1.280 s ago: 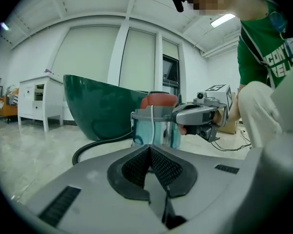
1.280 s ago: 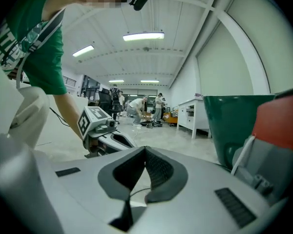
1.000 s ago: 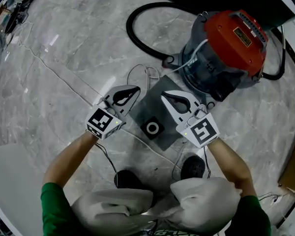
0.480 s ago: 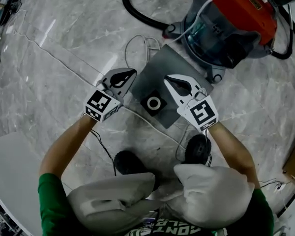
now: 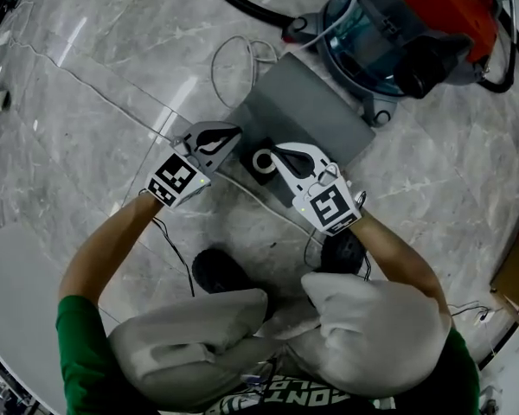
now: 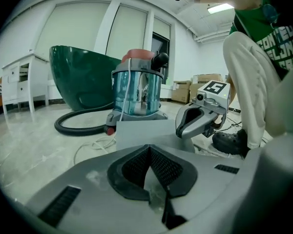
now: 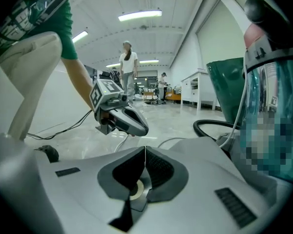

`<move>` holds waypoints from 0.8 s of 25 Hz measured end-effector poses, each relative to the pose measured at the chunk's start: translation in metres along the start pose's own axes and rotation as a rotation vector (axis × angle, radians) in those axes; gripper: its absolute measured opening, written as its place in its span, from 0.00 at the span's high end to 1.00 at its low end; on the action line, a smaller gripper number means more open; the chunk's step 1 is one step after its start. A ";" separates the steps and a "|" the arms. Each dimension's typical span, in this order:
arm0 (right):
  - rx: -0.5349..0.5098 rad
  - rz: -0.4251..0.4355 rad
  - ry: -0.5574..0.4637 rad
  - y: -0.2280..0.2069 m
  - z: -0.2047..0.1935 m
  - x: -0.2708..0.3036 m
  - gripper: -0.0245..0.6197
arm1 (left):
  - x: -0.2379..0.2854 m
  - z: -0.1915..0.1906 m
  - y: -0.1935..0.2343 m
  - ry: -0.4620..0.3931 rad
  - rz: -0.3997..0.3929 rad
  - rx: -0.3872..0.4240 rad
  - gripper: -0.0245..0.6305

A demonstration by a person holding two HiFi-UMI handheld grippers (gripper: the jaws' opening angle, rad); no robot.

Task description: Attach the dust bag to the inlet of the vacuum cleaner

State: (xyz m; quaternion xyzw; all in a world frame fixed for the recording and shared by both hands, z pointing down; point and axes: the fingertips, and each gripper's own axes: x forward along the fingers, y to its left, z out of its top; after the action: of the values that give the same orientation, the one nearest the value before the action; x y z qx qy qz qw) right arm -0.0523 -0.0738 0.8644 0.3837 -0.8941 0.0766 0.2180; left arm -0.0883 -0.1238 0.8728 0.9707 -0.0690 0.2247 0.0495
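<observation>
A: How do the fingers stand?

B: Both pairs are pressed together. The left gripper (image 5: 227,132) pinches nothing; its tip hangs at the left edge of the dust bag (image 5: 316,111). The right gripper (image 5: 275,155) has its pads meeting too. Its own view shows the bag's white ring (image 7: 136,189) through the gap behind them, and I see nothing pinched.

A: Any change from half a second back?

B: Yes. The bag's black collar lay bare between the two grippers then. The right one has swung left and now covers it, with only the ring peeping out at its tip.

A: And around them?

B: The bag lies flat on the marble floor (image 5: 86,145), its far edge just beside the vacuum cleaner (image 5: 406,24). A white cord (image 5: 233,59) loops beside it, a thin cable (image 5: 259,199) runs under the grippers, and a black hose (image 5: 242,0) curls beyond. A black shoe (image 5: 214,271) is near.
</observation>
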 end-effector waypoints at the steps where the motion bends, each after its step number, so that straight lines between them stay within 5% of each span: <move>1: 0.000 0.006 0.011 0.006 -0.005 0.001 0.95 | 0.001 -0.004 -0.003 0.004 -0.010 0.001 0.96; 8: -0.014 0.063 0.077 0.040 -0.039 0.010 0.95 | 0.007 -0.026 -0.016 0.023 -0.061 -0.006 0.96; 20: -0.246 0.116 0.209 0.088 -0.092 0.019 0.94 | 0.014 -0.063 -0.041 0.092 -0.144 -0.007 0.96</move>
State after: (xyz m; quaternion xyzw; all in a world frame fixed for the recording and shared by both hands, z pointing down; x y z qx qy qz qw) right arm -0.0968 0.0025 0.9582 0.2919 -0.8898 0.0183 0.3503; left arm -0.0970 -0.0770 0.9328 0.9616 0.0026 0.2649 0.0720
